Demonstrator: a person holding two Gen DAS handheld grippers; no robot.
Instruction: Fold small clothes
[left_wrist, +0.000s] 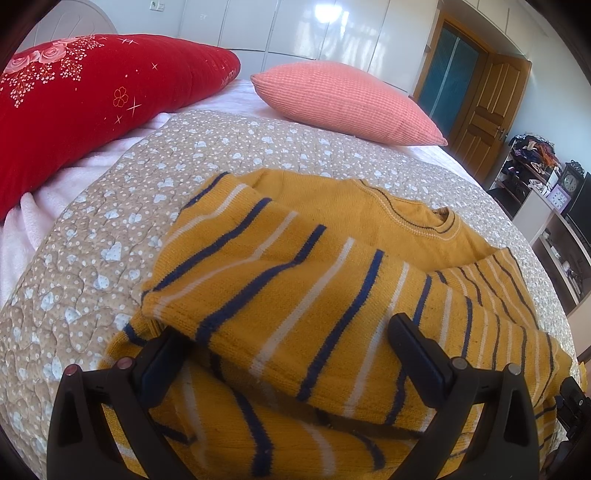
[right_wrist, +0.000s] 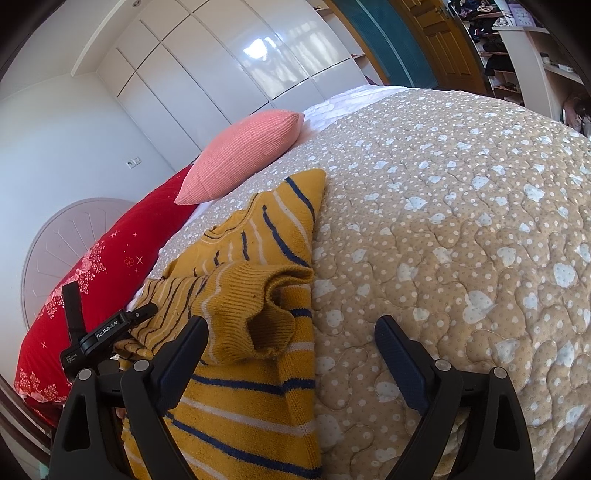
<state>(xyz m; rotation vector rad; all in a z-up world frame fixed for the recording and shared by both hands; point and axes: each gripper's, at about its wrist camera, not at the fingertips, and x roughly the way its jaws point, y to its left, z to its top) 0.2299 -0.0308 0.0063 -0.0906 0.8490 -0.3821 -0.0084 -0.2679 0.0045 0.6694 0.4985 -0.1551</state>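
A small mustard-yellow sweater (left_wrist: 317, 280) with navy and white stripes lies partly folded on the beige quilt (left_wrist: 92, 236). One sleeve is folded across its body. My left gripper (left_wrist: 284, 347) is open, its fingers straddling the folded sleeve near the sweater's lower part. In the right wrist view the sweater (right_wrist: 243, 369) lies at lower left, its ribbed cuff (right_wrist: 255, 314) curled open. My right gripper (right_wrist: 291, 354) is open and empty, its left finger by the cuff, its right finger over the quilt (right_wrist: 461, 221). The left gripper's body (right_wrist: 99, 332) shows at the left.
A red floral pillow (left_wrist: 74, 107) and a pink pillow (left_wrist: 347, 99) lie at the head of the bed. White wardrobes, a wooden door (left_wrist: 487, 110) and cluttered shelves (left_wrist: 535, 170) stand beyond. The quilt spreads wide to the right of the sweater.
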